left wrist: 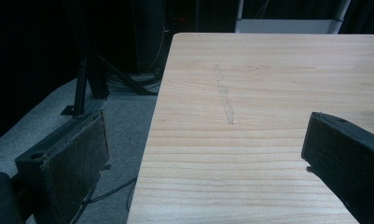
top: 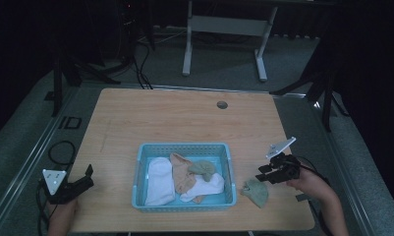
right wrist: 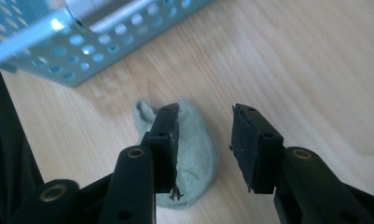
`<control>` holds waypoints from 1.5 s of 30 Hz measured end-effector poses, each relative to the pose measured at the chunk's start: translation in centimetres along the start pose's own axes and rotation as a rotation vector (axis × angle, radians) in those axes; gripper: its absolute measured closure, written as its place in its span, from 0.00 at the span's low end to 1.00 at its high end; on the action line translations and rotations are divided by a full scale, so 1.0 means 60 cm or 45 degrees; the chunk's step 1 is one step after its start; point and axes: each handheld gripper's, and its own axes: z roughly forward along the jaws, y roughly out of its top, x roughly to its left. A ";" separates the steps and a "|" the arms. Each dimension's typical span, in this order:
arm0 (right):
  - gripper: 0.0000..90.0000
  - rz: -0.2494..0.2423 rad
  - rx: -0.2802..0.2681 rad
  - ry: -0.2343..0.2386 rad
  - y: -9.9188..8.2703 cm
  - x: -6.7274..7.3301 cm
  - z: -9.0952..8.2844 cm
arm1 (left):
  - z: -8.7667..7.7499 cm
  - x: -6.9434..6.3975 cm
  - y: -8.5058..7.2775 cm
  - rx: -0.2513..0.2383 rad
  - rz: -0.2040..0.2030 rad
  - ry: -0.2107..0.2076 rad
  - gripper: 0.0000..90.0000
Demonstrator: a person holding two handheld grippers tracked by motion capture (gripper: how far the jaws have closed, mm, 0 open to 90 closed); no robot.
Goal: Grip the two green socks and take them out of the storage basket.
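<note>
On my left I have the left gripper [top: 89, 177] resting low at the table's [top: 184, 123] near left edge, released, its jaws spread wide with only bare wood and the grey floor [left wrist: 114, 126] between them in the left gripper view. Moving right, the blue basket [top: 184, 147] sits near the front middle of the table, holding a white sock [top: 160, 181] along its left side, an orange sock [top: 181, 176] beside that, another white sock [top: 207, 187] toward the right, and a green sock [top: 202, 168] lying on top of those. Just right of the basket, outside it, a second green sock [top: 256, 191] lies flat on the wood. My right gripper [top: 263, 174] hangs just above and beside that sock, also released: in the right gripper view its jaws stand parted, the sock [right wrist: 194, 154] showing under and between them, unheld, with the basket's corner [right wrist: 82, 51] beyond.
</note>
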 end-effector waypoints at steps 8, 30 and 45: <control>0.68 -0.082 -0.020 -0.011 0.050 0.019 -0.013 | 0.000 0.000 0.000 0.000 0.000 -0.001 0.00; 0.67 -0.232 -0.017 0.013 0.168 0.064 0.010 | 0.000 0.001 0.000 -0.002 0.001 -0.006 0.00; 0.65 -0.301 0.056 0.092 0.220 0.094 0.078 | 0.000 0.001 0.000 -0.005 0.001 -0.010 0.00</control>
